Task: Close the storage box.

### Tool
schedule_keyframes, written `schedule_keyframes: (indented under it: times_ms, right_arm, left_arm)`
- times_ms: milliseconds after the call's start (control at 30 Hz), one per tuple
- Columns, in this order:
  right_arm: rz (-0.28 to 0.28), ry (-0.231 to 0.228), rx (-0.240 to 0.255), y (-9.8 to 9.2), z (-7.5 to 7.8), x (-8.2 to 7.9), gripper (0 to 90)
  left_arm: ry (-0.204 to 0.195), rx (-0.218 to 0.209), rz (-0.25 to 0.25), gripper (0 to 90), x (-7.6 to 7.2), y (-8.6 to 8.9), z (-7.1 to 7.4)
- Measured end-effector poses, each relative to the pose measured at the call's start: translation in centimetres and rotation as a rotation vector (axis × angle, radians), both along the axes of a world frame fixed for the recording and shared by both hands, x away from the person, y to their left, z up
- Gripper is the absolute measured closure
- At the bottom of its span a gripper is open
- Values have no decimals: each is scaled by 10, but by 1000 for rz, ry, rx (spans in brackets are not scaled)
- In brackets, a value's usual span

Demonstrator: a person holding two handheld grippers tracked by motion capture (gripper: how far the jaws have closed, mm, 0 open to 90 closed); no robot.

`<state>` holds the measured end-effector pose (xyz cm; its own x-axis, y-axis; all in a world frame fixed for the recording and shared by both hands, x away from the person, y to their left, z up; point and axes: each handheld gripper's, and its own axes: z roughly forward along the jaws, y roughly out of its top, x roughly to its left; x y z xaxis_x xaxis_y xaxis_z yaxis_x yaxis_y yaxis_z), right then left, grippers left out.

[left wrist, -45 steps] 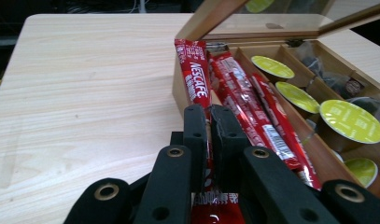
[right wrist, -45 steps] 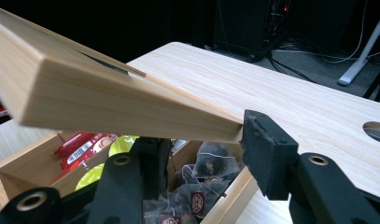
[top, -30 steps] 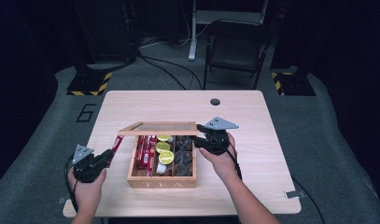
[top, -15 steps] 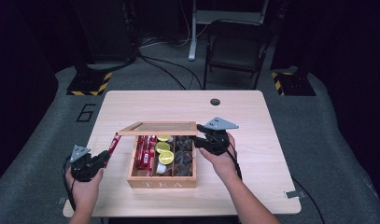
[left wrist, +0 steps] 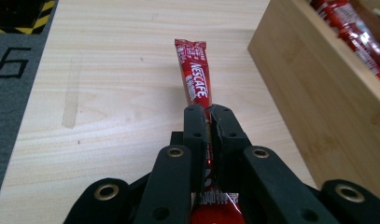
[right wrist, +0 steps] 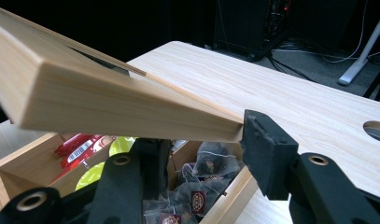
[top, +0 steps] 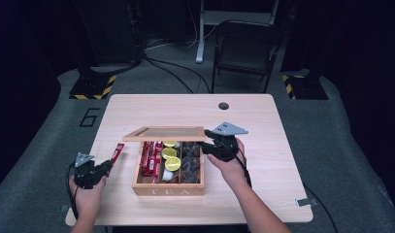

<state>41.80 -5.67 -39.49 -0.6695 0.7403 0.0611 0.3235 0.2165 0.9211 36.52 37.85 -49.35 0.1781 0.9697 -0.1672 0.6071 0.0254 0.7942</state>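
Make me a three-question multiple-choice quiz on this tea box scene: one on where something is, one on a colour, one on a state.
1. Where is the stick sachet held by the left gripper?
A. inside the box
B. over the table, left of the box
C. on the floor

2. What colour is that sachet?
A. red
B. blue
C. white

3. How is the box lid?
A. shut flat
B. lying on the table
C. held up open by the right gripper

Answers: 1 B, it sticks out beside the tea box wall; 2 A, red wrapper; 3 C, the jaws clamp the raised lid's edge.
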Motion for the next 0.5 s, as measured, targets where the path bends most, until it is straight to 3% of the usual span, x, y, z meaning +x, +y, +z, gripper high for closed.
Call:
schedule_keyframes:
  times_ms: [500]
  right_arm:
    - [-2, 4, 1, 0, 0, 0, 524]
  left_arm:
    - [65, 4, 17, 848, 6, 2, -14]
